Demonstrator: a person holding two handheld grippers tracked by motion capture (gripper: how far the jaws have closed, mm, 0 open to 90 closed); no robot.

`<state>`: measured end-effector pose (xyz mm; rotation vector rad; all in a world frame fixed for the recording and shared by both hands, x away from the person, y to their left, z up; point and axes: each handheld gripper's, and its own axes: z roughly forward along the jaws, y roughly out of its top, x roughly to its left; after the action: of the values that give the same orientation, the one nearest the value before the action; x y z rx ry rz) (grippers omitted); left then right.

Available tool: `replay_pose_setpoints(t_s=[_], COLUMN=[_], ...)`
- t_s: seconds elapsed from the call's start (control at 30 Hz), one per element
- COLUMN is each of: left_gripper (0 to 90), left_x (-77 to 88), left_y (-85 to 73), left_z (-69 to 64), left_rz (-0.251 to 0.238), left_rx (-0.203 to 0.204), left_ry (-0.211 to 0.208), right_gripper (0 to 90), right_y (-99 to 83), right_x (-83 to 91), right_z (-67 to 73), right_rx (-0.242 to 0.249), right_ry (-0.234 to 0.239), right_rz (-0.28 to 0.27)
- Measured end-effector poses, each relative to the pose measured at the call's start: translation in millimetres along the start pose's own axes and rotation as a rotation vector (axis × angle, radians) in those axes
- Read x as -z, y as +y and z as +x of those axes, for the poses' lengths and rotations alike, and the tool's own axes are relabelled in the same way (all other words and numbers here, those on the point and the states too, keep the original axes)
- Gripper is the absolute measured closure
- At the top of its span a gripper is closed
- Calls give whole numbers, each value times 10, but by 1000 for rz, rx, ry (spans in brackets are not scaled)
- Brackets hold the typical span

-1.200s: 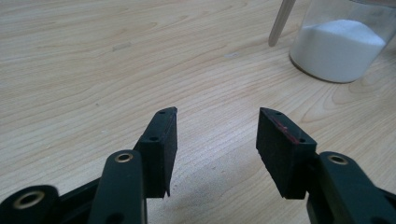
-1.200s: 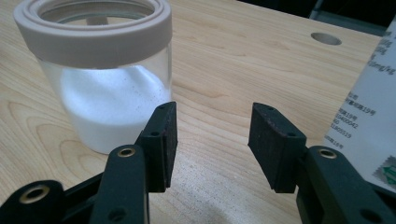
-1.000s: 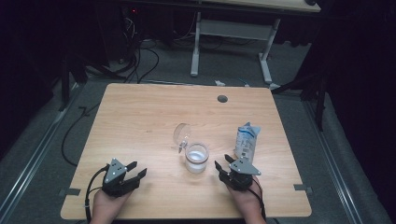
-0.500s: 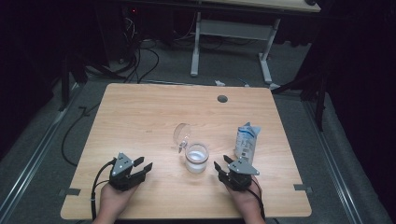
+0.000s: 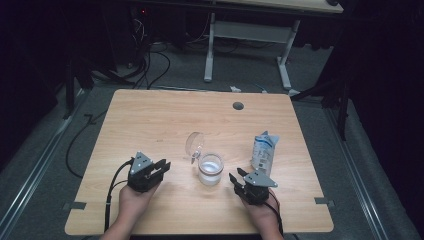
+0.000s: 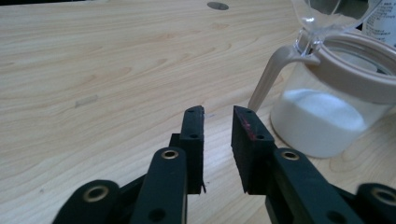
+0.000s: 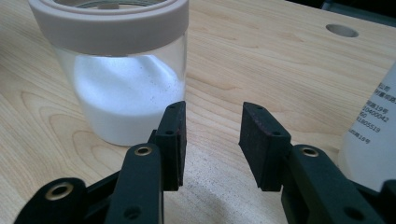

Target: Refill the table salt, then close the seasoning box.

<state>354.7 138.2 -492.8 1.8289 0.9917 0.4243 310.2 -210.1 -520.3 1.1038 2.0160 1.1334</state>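
A clear jar [image 5: 210,169] with a beige rim holds white powder and stands mid-table, its clear hinged lid [image 5: 194,144] tipped up behind it. A white and blue pouch [image 5: 263,151] stands upright to its right. My left gripper [image 5: 164,165] hovers left of the jar and points at it. Its jaws have just been closing to a narrow gap with nothing between them [image 6: 218,112]; the jar [image 6: 322,121] lies ahead to the right. My right gripper [image 5: 237,178] sits just right of the jar's front. Its jaws have also been closing and remain apart and empty [image 7: 212,109], between jar [image 7: 121,84] and pouch [image 7: 373,135].
The wooden table [image 5: 150,115] has a round cable hole [image 5: 238,106] near its far edge. Beyond it, on the grey floor, stand the white legs of another table [image 5: 210,50], with loose cables [image 5: 150,70] to their left. A cable trails from each gripper toward the near edge.
My left hand has moved right toward the jar and lifted a little, and its jaws have narrowed. The right hand has stayed put, its jaws slightly narrower.
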Motion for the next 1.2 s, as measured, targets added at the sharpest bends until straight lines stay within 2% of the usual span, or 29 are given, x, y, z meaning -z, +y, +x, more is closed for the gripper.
replay_pose_setpoints(t_s=[0.23,0.5,0.6,0.7,0.9,1.2], left_gripper=[847,862,869,882,897,899], left_x=[-89,-145,-179,-195,-225,-264], left_y=[89,226,326,392,479,552], left_z=[-67,-144,-162,-168,-176,-242], left_rz=[-6,-16,-25,-33,-41,-65], left_rx=[-5,-10,-11,-6,-7,-4], left_ry=[-7,-21,-22,-21,-20,-43], right_gripper=[662,748,841,873,900,900], right_y=[0,15,20,34,51,83], right_x=[-18,-55,-64,-67,-77,-106], right_z=[41,102,126,125,140,183], right_rx=[7,20,25,23,33,57], right_ry=[12,24,31,36,42,46], right_rz=[14,25,31,32,28,28])
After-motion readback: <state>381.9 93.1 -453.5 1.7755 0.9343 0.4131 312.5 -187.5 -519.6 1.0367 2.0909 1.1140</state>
